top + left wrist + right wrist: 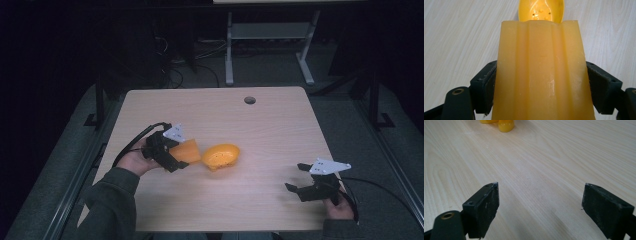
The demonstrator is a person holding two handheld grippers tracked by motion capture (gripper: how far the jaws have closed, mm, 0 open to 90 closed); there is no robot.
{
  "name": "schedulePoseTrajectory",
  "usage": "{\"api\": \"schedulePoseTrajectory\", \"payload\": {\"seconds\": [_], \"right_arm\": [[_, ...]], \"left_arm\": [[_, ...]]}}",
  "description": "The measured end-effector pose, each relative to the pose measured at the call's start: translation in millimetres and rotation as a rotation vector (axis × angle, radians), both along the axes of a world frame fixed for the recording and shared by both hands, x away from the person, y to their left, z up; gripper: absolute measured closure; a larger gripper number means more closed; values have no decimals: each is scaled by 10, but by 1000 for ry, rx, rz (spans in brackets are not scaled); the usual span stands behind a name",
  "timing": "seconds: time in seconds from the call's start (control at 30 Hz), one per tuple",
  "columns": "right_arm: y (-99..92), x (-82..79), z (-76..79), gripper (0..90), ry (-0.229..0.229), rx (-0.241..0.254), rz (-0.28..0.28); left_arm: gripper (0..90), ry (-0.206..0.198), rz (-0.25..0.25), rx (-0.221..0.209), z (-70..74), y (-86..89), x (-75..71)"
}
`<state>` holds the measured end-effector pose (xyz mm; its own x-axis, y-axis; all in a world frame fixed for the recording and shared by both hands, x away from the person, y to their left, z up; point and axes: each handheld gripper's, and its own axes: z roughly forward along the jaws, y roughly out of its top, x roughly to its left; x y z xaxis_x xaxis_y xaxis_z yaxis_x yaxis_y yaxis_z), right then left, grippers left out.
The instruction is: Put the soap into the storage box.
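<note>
My left gripper (177,157) is shut on a ribbed orange cup (187,151), held just above the table at the left. In the left gripper view the orange cup (541,72) sits squeezed between both black pads, its mouth pointing away from me. Just beyond it lies a yellow-orange bowl (221,155) tipped on its side; its hollow inside (541,10) has small bumps. My right gripper (299,179) rests near the table's front right, open, with bare wood between its pads (486,205).
The light wooden table (260,130) has a round cable hole (249,100) near its far edge. A white desk frame (270,45) stands on the dark floor behind. The bowl's base (506,125) peeks in at the top of the right gripper view.
</note>
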<state>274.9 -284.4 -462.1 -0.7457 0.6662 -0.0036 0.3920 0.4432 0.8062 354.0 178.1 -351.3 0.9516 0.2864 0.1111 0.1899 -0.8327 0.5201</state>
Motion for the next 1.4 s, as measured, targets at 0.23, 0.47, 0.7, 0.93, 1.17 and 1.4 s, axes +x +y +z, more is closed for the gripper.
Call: {"api": "schedulePoseTrajectory", "payload": {"seconds": [0.23, 0.47, 0.7, 0.93, 1.17, 1.4], "right_arm": [[-6, -3, 0, 137, -1, 2, 1], [-23, -8, 7, 137, -3, 11, -3], [-34, -5, 7, 137, -11, 10, 1], [-32, -1, 15, 137, -12, 18, -5], [-29, 0, 13, 137, -7, 21, -4], [-38, 1, 15, 137, -10, 21, -6]], "left_arm": [[207, -2, -18, -2, 13, -108, 63], [207, 7, -46, 6, 1, -263, 134], [207, 7, -63, 8, -1, -384, 189], [207, 23, -77, -7, -27, -500, 234], [207, 31, -89, 4, -96, -609, 276], [207, 40, -99, -4, -126, -676, 315]]}}
